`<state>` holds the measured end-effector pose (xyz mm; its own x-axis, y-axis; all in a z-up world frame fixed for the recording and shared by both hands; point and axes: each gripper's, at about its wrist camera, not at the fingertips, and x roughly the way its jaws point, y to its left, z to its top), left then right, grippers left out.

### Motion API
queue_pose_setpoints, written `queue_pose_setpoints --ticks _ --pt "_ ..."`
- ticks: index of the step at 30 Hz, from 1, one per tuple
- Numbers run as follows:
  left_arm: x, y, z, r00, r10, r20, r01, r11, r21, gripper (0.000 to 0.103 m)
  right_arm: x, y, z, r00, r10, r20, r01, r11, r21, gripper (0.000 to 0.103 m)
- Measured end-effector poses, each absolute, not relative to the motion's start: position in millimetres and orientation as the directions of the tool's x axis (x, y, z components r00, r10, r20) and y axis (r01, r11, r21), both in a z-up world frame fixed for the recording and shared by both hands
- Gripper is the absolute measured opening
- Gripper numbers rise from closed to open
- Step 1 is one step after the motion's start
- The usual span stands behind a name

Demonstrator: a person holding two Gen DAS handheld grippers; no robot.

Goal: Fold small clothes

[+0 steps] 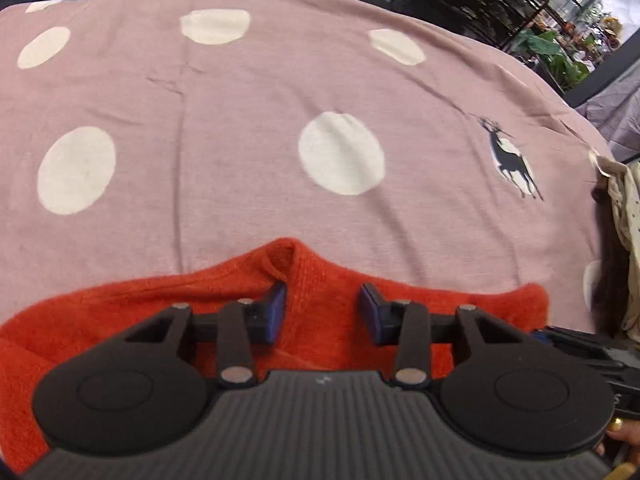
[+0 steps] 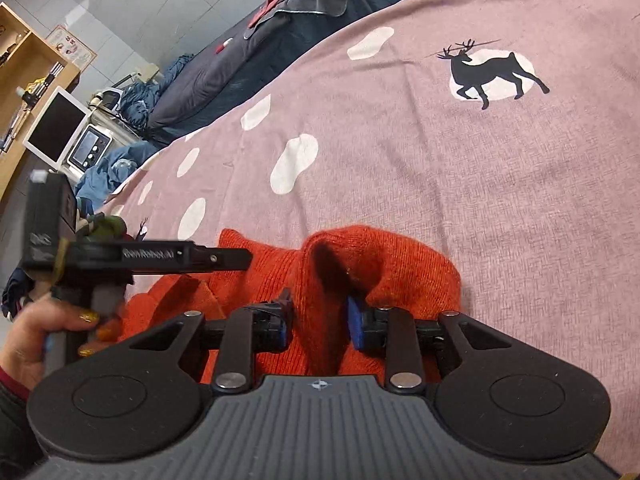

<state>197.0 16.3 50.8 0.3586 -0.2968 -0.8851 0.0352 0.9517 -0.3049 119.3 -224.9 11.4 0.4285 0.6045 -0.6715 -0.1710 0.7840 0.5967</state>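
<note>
From the left wrist, a fuzzy orange-red knitted garment (image 1: 320, 300) lies bunched at the near edge of a soft pink bed cover with big white dots and a dark deer print (image 1: 240, 120). The left gripper (image 1: 323, 312) sits over the knit with its blue pads apart, a raised fold between them, not squeezed. From the right wrist, the right gripper (image 2: 319, 318) straddles a tall ridge of the same red knit (image 2: 380, 256); I cannot tell if its pads press it. A hand (image 2: 44, 336) holds the other tool on the left.
</note>
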Motion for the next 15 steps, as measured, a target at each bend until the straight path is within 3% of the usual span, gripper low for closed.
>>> queue_pose_setpoints --ticks 3,4,5,7,11,15 --pt "202.7 15.2 38.7 0.345 -0.284 -0.895 0.018 0.955 -0.297 0.037 121.0 -226.0 7.2 0.430 0.621 -0.656 -0.164 0.768 0.619 0.043" --pt "201.9 17.3 39.1 0.356 -0.288 -0.889 0.000 0.951 -0.308 0.030 121.2 -225.8 6.0 0.431 0.623 -0.653 -0.163 0.765 0.622 0.035" --pt "200.8 17.8 41.7 0.370 -0.283 -0.885 -0.003 0.952 -0.305 0.013 122.3 -222.5 5.1 0.432 0.626 -0.650 -0.168 0.764 0.623 0.010" --pt "196.7 19.6 53.5 0.409 -0.289 -0.865 0.013 0.950 -0.311 0.007 118.1 -220.4 13.1 0.472 0.620 -0.627 -0.190 0.766 0.614 0.010" --pt "207.6 42.3 94.2 0.530 -0.403 -0.746 -0.032 0.870 -0.492 0.002 122.2 -216.5 65.2 0.601 0.628 -0.494 -0.298 0.750 0.591 0.009" --pt "236.3 42.2 137.2 0.602 -0.286 -0.746 -0.052 0.918 -0.394 0.004 163.1 -205.7 126.1 0.677 0.621 -0.395 -0.375 0.753 0.541 0.008"
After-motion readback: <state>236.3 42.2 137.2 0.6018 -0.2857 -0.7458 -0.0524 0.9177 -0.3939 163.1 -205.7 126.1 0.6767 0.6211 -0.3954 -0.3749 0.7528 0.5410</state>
